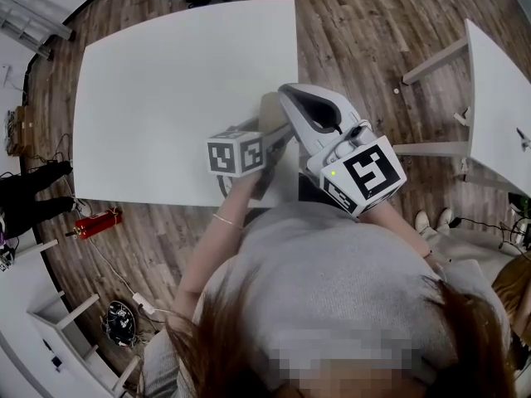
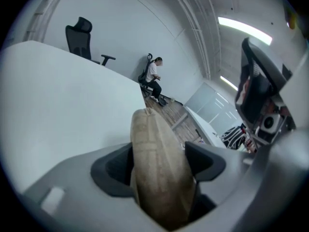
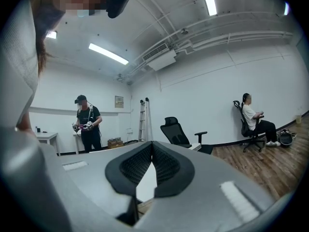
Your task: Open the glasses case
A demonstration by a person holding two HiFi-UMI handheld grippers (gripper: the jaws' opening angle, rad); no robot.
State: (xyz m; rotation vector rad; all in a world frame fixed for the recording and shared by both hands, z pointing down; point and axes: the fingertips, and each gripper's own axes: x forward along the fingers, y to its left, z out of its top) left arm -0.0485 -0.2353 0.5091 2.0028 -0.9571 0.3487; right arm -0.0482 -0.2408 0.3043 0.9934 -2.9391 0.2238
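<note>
A tan fabric glasses case (image 2: 157, 173) stands on edge between the jaws of my left gripper (image 2: 161, 163), and both dark pads (image 2: 205, 161) press against its sides. In the head view the case (image 1: 270, 113) shows as a beige shape over the near right corner of the white table (image 1: 166, 81), with the left gripper's marker cube (image 1: 235, 153) just below it. My right gripper (image 3: 152, 151) is shut with nothing between its ribbed pads. It sits close to the right of the case in the head view (image 1: 290, 94).
A second white table (image 1: 502, 98) stands to the right across wooden floor. A red object (image 1: 95, 222) lies on the floor at the left. A black office chair (image 2: 79, 33) stands beyond the table. A seated person (image 3: 253, 117) and a standing person (image 3: 87, 122) are farther off.
</note>
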